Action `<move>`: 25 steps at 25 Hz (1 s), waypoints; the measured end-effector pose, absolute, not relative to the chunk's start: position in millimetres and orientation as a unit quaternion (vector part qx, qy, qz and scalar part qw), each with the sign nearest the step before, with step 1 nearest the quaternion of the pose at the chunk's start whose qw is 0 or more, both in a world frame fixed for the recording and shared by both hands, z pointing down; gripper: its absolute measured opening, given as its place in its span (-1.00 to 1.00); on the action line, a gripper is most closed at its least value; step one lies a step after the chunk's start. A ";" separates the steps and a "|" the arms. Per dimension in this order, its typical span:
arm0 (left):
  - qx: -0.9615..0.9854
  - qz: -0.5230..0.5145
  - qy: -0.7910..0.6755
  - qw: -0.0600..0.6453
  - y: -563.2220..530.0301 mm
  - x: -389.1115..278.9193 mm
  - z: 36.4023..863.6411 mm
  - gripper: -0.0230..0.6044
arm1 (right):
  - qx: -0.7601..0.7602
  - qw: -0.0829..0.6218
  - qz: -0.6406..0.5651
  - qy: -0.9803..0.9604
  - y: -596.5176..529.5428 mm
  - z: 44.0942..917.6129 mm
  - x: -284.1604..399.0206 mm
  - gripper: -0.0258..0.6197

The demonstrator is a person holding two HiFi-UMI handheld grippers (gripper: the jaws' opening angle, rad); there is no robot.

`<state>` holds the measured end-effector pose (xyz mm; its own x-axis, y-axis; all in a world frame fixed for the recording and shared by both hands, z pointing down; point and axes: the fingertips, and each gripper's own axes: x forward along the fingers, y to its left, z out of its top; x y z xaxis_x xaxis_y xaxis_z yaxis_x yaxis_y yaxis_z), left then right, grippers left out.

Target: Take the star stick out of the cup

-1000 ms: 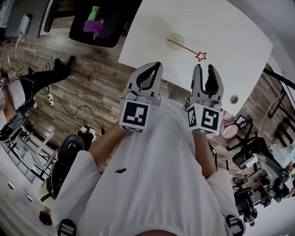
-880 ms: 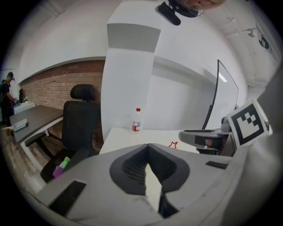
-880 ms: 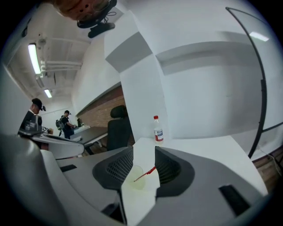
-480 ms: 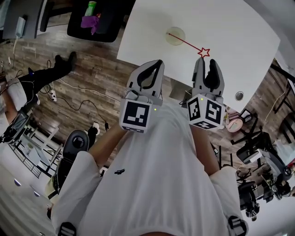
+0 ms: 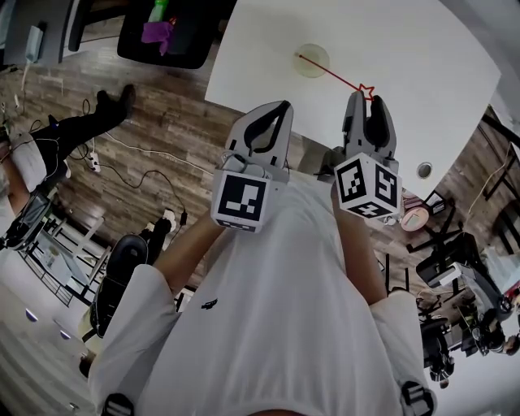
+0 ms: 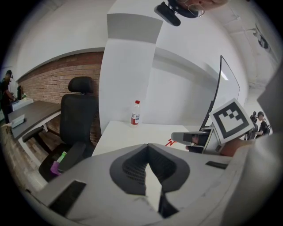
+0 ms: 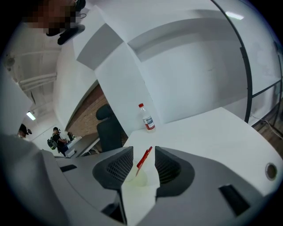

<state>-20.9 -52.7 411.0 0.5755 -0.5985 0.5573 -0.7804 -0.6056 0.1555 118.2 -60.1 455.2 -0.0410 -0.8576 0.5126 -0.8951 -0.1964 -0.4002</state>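
Note:
A translucent cup (image 5: pixel 311 61) stands on the white table (image 5: pixel 422 57), with a thin red star stick (image 5: pixel 333 75) leaning out of it toward me. Its star (image 5: pixel 366 91) lies just ahead of my right gripper (image 5: pixel 367 102), which is open. In the right gripper view the stick (image 7: pixel 144 159) and the cup (image 7: pixel 139 179) show in the gap of the right gripper (image 7: pixel 143 152), untouched by either jaw. My left gripper (image 5: pixel 279 109) is shut on nothing at the table's near edge. The left gripper (image 6: pixel 148 146) has its tips meeting.
A water bottle (image 7: pixel 147 117) stands at the table's far side. A black office chair (image 6: pixel 77 119) is left of the table, a green and purple item (image 5: pixel 158 23) on its seat. A round grommet (image 5: pixel 424 170) sits in the tabletop at right. Cables lie on the wood floor (image 5: pixel 138 154).
My right gripper has moved forward over the table edge, so the star now sits at its fingertips. The left gripper has barely shifted.

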 end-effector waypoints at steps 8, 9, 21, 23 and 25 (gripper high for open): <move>0.863 0.235 -0.401 0.198 -55.5 -17.8 415.8 -0.95 | 0.687 0.044 0.350 -0.636 -68.9 468.5 115.8 -0.49; 0.862 0.235 -0.402 0.198 -55.7 -18.1 416.4 -0.95 | 0.687 0.045 0.350 -0.635 -69.1 470.1 116.0 -0.50; 0.850 0.247 -0.411 0.219 -46.0 -29.9 419.1 -0.95 | 0.674 0.051 0.334 -0.656 -67.9 465.0 105.8 -0.84; 0.850 0.245 -0.411 0.219 -46.2 -29.7 418.1 -0.95 | 0.671 0.051 0.329 -0.662 -68.3 462.1 103.3 -0.85; 0.855 0.239 -0.411 0.208 -48.1 -29.3 415.6 -0.95 | 0.668 0.052 0.324 -0.668 -68.5 459.3 101.2 -0.85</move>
<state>-29.3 -48.1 415.6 0.5476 -0.6033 0.5798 -0.8025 -0.5749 0.1596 101.2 -68.5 459.3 -0.1019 -0.8591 0.5016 -0.9261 -0.1023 -0.3632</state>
